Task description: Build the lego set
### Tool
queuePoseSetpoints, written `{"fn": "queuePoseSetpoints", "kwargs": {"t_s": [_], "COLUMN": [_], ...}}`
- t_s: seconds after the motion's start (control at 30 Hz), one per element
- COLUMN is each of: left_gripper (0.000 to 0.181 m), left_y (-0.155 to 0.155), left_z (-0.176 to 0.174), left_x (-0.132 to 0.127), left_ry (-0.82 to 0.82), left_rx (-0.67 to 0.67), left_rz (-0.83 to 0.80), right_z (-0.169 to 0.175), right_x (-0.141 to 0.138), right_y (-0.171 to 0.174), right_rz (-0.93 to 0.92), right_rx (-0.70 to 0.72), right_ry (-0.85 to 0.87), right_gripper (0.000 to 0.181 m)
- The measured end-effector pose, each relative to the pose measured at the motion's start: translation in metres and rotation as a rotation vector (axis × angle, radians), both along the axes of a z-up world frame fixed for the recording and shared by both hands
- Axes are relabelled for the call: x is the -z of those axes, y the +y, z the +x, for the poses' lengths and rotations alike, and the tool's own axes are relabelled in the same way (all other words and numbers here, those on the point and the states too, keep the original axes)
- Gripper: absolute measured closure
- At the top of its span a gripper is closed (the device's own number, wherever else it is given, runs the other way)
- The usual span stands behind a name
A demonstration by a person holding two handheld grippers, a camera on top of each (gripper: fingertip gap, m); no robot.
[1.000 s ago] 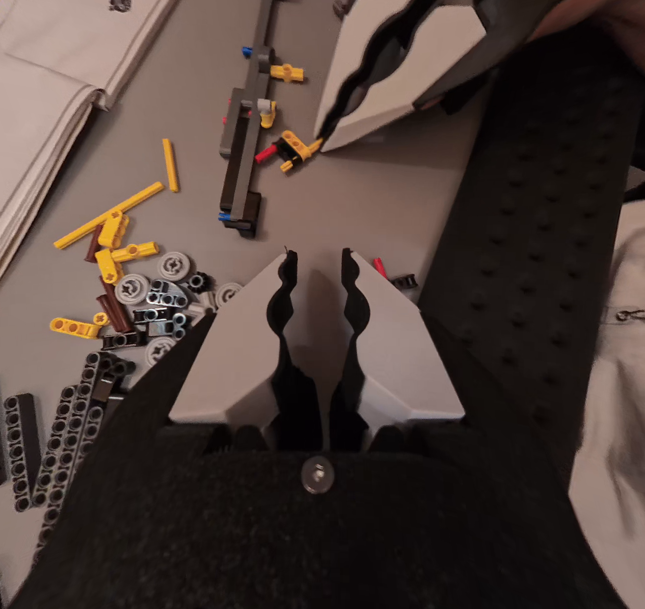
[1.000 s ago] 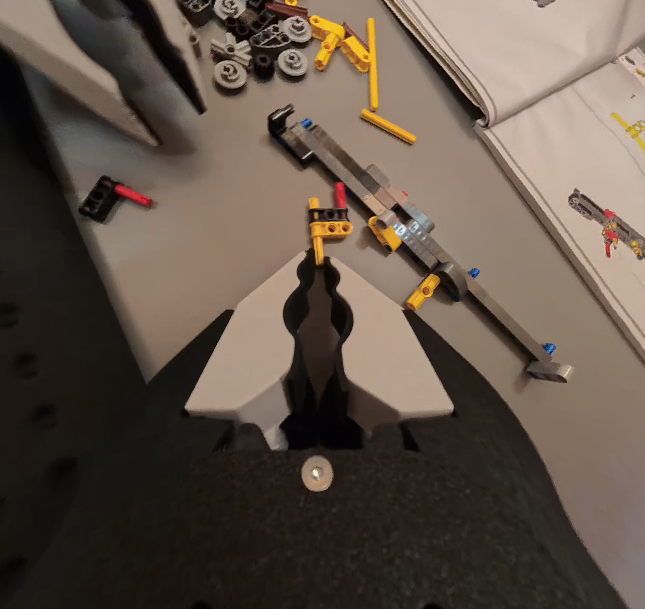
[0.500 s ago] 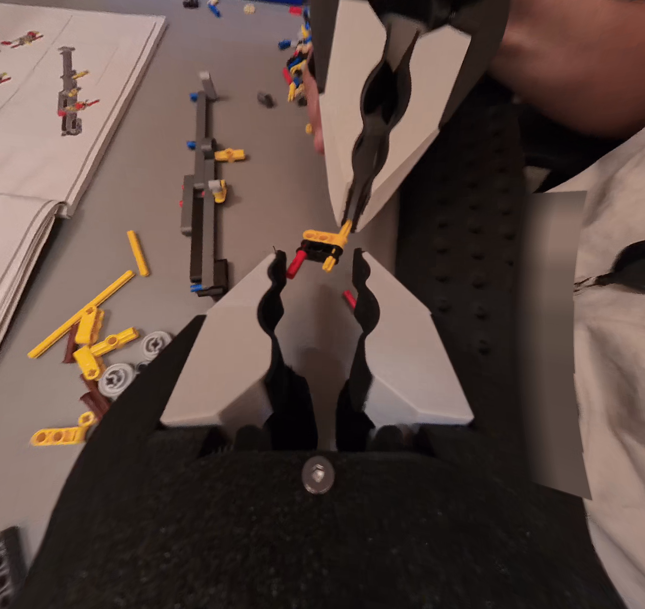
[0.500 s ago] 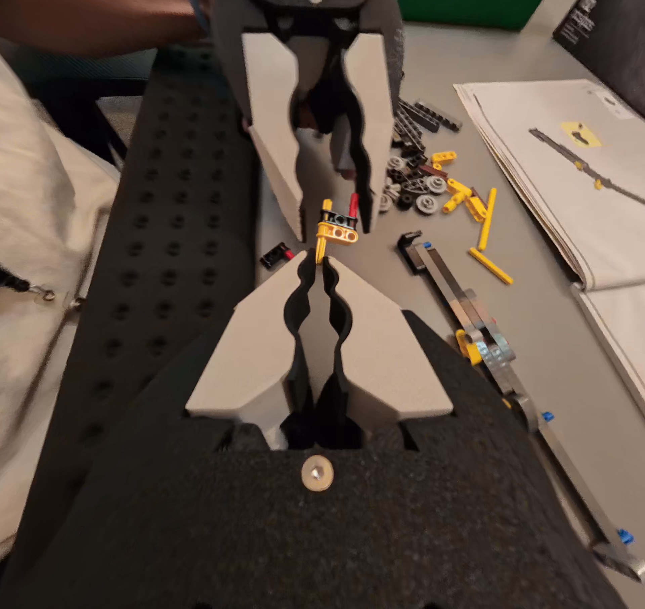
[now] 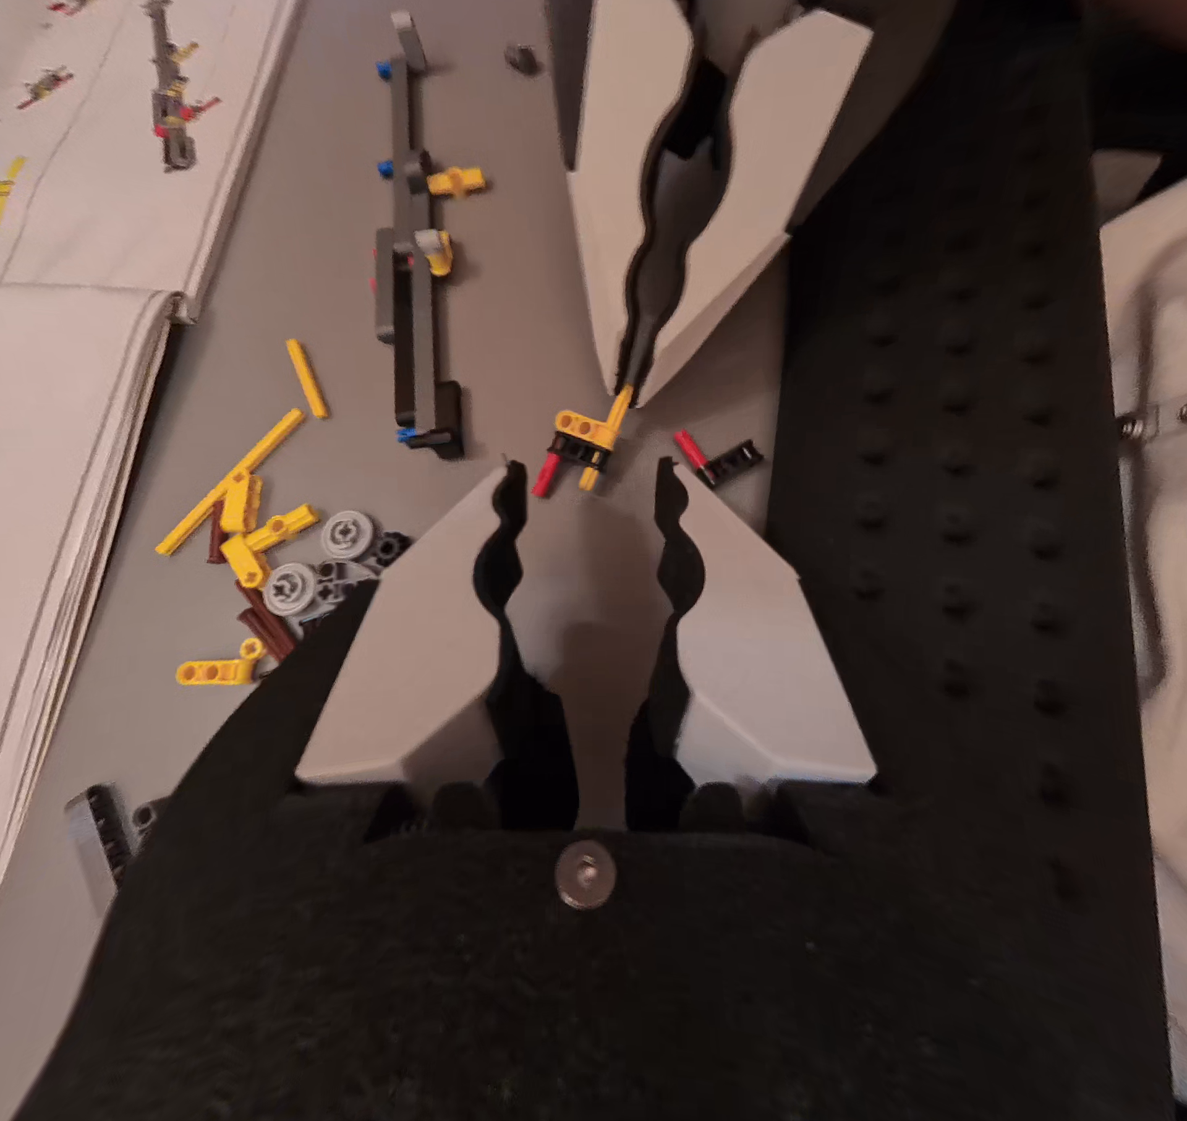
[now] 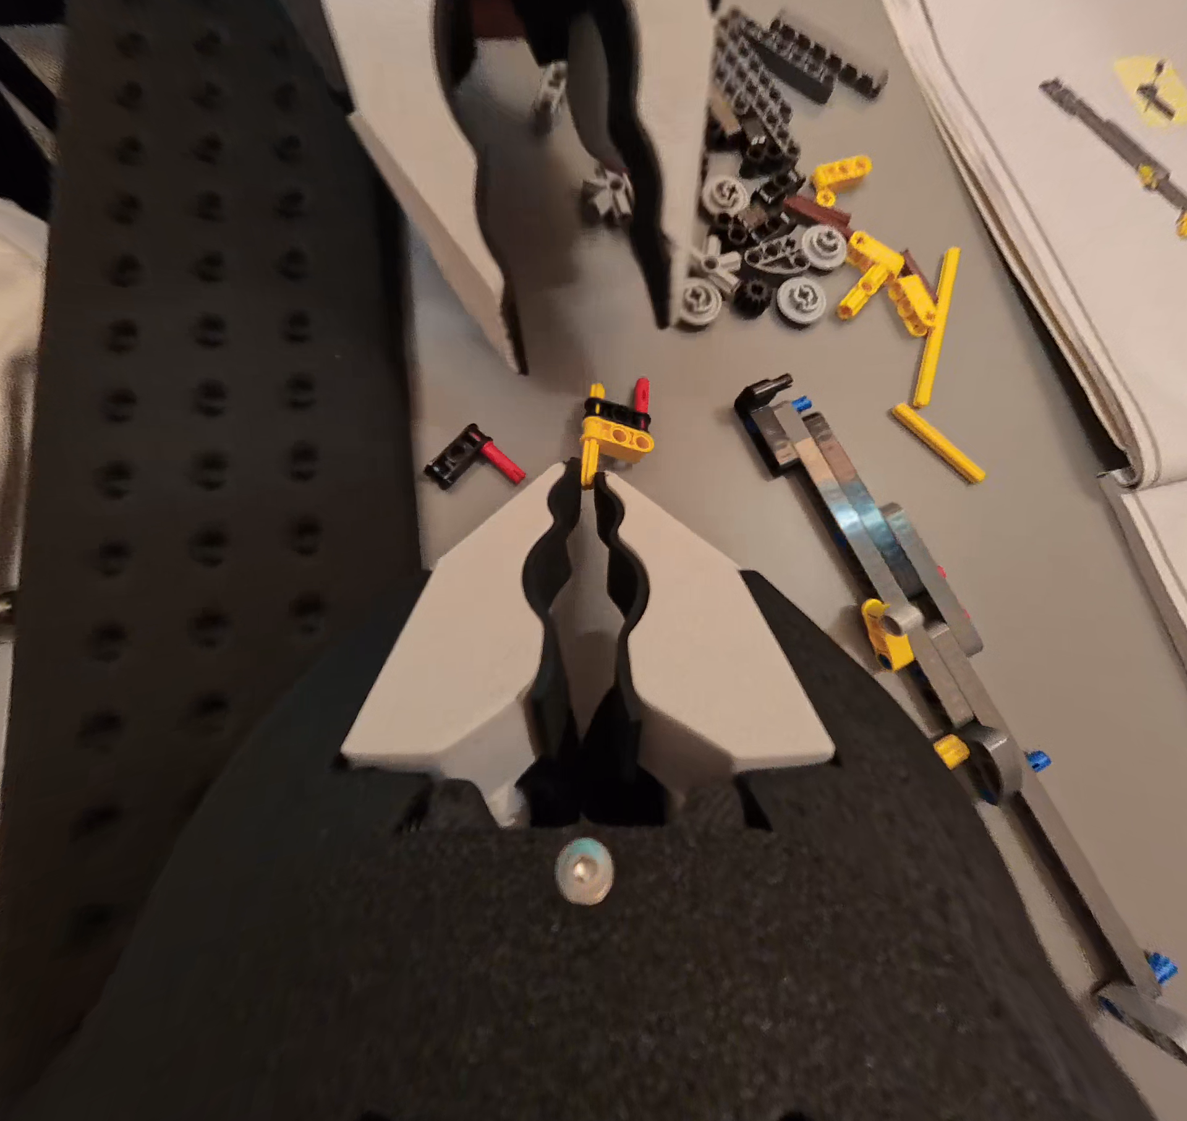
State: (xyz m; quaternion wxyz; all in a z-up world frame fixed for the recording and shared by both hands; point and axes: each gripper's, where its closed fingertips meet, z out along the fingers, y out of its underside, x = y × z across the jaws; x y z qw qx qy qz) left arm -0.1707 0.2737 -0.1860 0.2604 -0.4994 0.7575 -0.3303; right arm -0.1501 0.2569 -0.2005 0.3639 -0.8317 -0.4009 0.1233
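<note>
1. Ahead of left gripper (image 5: 584,473), fingers spread wide, nothing between them. Just past tips: small yellow-black sub-assy (image 5: 581,441) w/ red pin, held off the grey table (image 5: 501,293) by right gripper, which comes in from top of view.
2. Further left on table: long grey beam assy (image 5: 411,242), loose yellow axles (image 5: 307,378), pile of grey wheels & yellow connectors (image 5: 289,563), open instruction booklet (image 5: 96,191). Near right, black piece w/ red pin (image 5: 719,457), beside black studded mat (image 5: 950,512).
3. From right wrist cam: right gripper (image 6: 588,473) clenched on yellow axle end of sub-assy, rest of it sticking fwd. Left gripper's spread fingers hang just beyond it.
4. Same view: black beams (image 6: 790,69) stacked by the wheel pile, long assy lying to the right, booklet at far right.
5. Step in hand, prob: hand-over or two-grip join of sub-assy. To do well: bring left fingers square around black/yellow body, not the red pin; close gently; keep right grip firm till left has it, since thin axle grip could let it pivot.
6. Containers: none seen; parts lie loose on table.
</note>
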Motion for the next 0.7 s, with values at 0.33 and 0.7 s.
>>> {"fn": "queuePoseSetpoints", "kwargs": {"t_s": [0.33, 0.7], "left_gripper": [0.159, 0.172], "left_y": [-0.041, -0.040], "left_z": [-0.008, 0.009], "left_x": [0.019, 0.027], "left_ry": [0.137, 0.121], "left_rx": [0.191, 0.172], "left_rz": [0.008, 0.068], "right_z": [0.005, 0.020], "right_x": [-0.018, -0.029], "right_y": [-0.008, -0.025], "right_rz": [-0.024, 0.052], "right_rx": [0.072, 0.095], "right_ry": [0.185, 0.260], "right_gripper": [0.167, 0.169]}}
